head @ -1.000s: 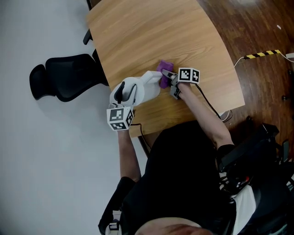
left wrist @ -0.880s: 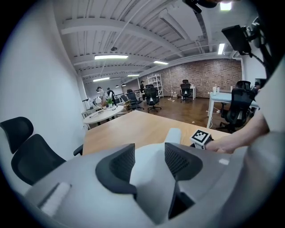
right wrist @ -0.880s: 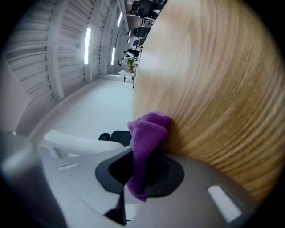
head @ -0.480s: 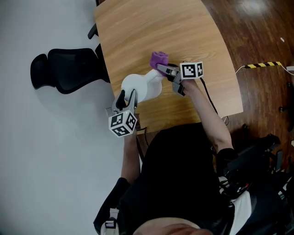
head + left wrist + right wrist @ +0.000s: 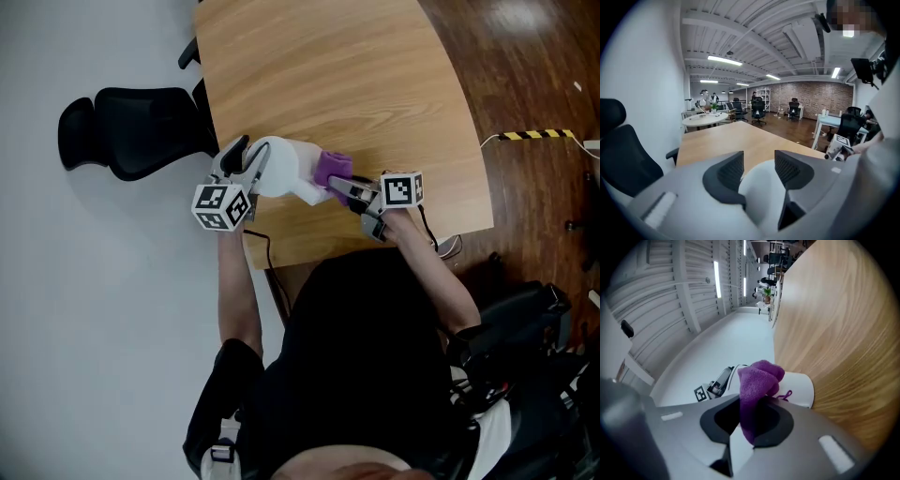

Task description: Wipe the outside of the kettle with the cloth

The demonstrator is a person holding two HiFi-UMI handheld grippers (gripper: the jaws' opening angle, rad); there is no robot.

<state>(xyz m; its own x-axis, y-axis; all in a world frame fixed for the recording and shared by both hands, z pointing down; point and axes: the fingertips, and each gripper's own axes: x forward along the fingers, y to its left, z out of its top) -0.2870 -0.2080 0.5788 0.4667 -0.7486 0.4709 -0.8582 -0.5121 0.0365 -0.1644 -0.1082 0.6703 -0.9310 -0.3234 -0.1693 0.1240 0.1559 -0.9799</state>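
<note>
A: What takes up the most room in the head view?

B: The wooden table (image 5: 375,84), which spans the top from 11 to 2 o'clock. Next is the person's dark top (image 5: 375,356), filling the 6 o'clock part. A black chair (image 5: 131,131) stands at 9 o'clock on the pale floor (image 5: 84,328), just off the table's edge.

A: Where is the kettle?

B: The white kettle (image 5: 281,169) is tilted over the table's near edge, close to the middle of the view. Whether it touches the wood cannot be told.

A: Who has hold of it?

B: The left gripper (image 5: 246,159) comes at it from 8 o'clock. In the left gripper view a rounded white part of the kettle fills the gap between the 2 jaws, and both press against it. Those jaws have just been easing apart a little, with the kettle between them.

A: And the other tongs?

B: The right gripper (image 5: 339,186) reaches in from 4 o'clock. Its jaws stand narrow, clamped on the purple cloth (image 5: 332,167).

A: Where does the cloth sit?

B: It bunches out past the jaw tips and lies against the kettle's side, at the kettle's 3 o'clock.
</note>
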